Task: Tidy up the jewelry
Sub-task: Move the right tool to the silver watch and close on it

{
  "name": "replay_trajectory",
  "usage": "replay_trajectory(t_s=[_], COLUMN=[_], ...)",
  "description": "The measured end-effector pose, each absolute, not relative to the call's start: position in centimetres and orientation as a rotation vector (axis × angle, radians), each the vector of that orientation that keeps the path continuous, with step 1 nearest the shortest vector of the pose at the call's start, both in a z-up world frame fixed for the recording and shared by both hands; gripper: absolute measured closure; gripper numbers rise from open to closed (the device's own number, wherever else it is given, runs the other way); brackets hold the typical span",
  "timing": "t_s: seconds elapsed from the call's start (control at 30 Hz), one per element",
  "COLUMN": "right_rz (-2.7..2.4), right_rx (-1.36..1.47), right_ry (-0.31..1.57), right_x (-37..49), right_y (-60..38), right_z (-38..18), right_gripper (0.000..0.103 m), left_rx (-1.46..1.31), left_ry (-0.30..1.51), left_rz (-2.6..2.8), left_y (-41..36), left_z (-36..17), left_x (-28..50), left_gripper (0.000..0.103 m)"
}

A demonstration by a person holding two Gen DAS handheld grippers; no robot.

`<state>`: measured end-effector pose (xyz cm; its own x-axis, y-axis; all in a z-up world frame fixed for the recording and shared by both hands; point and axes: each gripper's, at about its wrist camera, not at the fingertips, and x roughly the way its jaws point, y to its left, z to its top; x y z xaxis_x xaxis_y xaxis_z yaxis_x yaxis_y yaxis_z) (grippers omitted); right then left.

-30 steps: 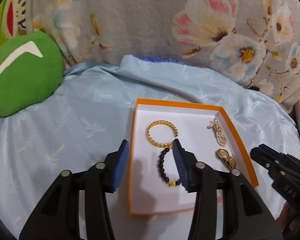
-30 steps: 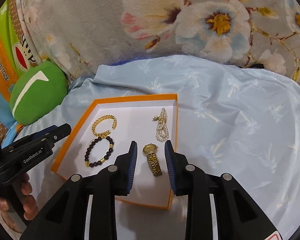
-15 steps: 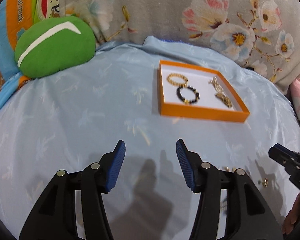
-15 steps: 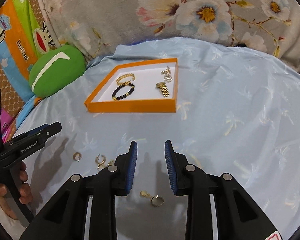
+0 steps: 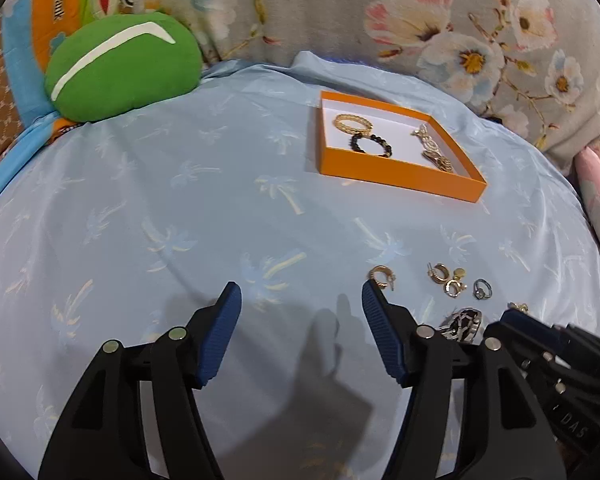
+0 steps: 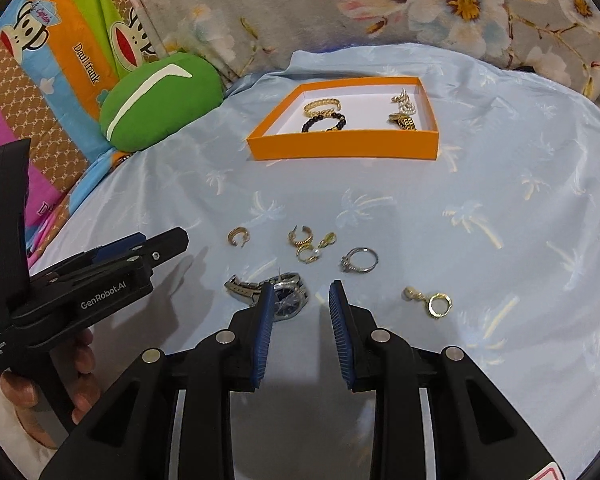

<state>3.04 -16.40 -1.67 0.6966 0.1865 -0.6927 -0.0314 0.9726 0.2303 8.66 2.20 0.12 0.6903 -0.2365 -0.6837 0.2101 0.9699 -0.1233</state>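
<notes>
Both tools are held spread and empty above the bed: the right tool point(image 6: 300, 300) just in front of the silver watch point(image 6: 278, 294), the left tool point(image 5: 300, 304) beside it. Four pieces already lie in the orange box point(image 6: 342, 148), well beyond the watch. Between watch and box, earrings point(image 6: 308, 246) and a ring point(image 6: 360, 260) are scattered closely; neighbours could be nudged or pressed into the soft sheet point(image 6: 500, 184). The watch could be pinched by its strap and let slip.

A pale blue palm-print sheet point(image 5: 180, 200) meets a grey floral fabric point(image 5: 320, 8) and a green cushion point(image 5: 120, 64).
</notes>
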Motion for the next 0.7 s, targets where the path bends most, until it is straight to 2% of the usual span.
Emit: replay_trajectory(t_s=[0.4, 0.47, 0.57, 0.7], right_rz=[0.016, -0.02, -0.074, -0.15], right_rx=[0.501, 0.537, 0.585, 0.536], right_ry=[0.855, 0.847, 0.834, 0.829], right_x=[3.1, 3.5, 4.2, 5.3], right_y=[-15.2, -15.1, -15.1, -14.5], right_z=[-2.9, -2.8, -2.6, -2.4], right_gripper=[0.075, 0.072, 0.06, 0.06], left_rx=[-0.088, -0.091, -0.092, -0.101], left_ry=[0.756, 0.757, 0.759, 0.769], left_rz=[-0.162, -0.165, -0.174, -0.191], left_y=[4.8, 4.9, 5.0, 5.0], left_z=[0.3, 0.3, 0.3, 0.3], left_x=[8.2, 8.2, 8.2, 8.3], left_gripper=[0.041, 0.041, 0.041, 0.041])
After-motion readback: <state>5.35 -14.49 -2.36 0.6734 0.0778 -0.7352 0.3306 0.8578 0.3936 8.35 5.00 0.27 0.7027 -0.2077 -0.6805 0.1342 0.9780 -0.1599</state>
